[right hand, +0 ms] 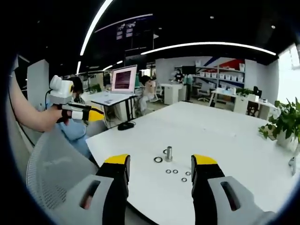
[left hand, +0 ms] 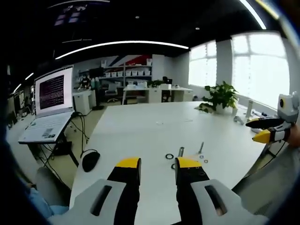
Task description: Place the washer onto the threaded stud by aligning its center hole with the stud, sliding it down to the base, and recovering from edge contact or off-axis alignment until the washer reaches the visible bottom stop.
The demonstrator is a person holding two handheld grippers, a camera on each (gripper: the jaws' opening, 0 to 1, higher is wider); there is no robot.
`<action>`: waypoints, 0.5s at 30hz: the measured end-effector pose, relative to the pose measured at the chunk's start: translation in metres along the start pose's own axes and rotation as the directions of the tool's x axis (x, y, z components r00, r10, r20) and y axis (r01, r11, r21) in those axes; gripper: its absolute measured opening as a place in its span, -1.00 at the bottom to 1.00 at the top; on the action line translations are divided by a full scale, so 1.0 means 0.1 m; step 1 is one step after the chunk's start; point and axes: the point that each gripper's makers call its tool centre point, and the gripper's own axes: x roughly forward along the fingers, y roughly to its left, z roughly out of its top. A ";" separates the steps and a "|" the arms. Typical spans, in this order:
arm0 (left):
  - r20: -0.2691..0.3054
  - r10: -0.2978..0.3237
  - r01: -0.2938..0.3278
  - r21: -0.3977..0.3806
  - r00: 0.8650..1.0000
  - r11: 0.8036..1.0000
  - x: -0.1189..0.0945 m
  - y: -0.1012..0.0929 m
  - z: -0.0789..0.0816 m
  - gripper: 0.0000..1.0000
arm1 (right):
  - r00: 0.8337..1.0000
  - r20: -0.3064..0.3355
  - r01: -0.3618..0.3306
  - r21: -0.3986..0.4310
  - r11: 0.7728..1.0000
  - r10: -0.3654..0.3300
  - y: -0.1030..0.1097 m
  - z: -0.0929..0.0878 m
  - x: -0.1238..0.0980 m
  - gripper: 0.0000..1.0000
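A: Where's the stud?

B: Standing upright on the white table (right hand: 225, 136), see the stud (right hand: 168, 153) in the right gripper view. A dark washer (right hand: 158, 160) lies flat just left of it, and a few small washers (right hand: 175, 171) are scattered on the near side.

A: And the grippers?

B: Both held off the table, jaws apart, nothing between them. That goes for the left gripper (left hand: 157, 164) and the right gripper (right hand: 161, 160). The left gripper view has the stud (left hand: 181, 152) just past its jaws, the washer (left hand: 169, 156) beside it.

A: Anything else?

B: A mouse (left hand: 90, 160), a laptop (left hand: 50, 105), a plant (left hand: 220, 97) at the far side.
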 end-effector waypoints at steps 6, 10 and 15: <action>0.006 0.014 -0.014 -0.007 1.000 1.000 -0.01 0.05 0.01 -0.45 | 1.000 0.023 0.012 0.010 1.000 -0.012 -0.04 0.05 0.00 0.11; 0.012 0.014 -0.014 -0.006 1.000 1.000 -0.02 0.05 0.02 -0.45 | 1.000 0.020 0.023 0.022 0.999 -0.024 -0.06 0.03 -0.01 0.11; 0.016 0.015 -0.015 -0.011 1.000 1.000 -0.03 0.06 0.02 -0.45 | 1.000 -0.004 0.016 0.000 1.000 -0.016 -0.03 -0.01 0.02 0.11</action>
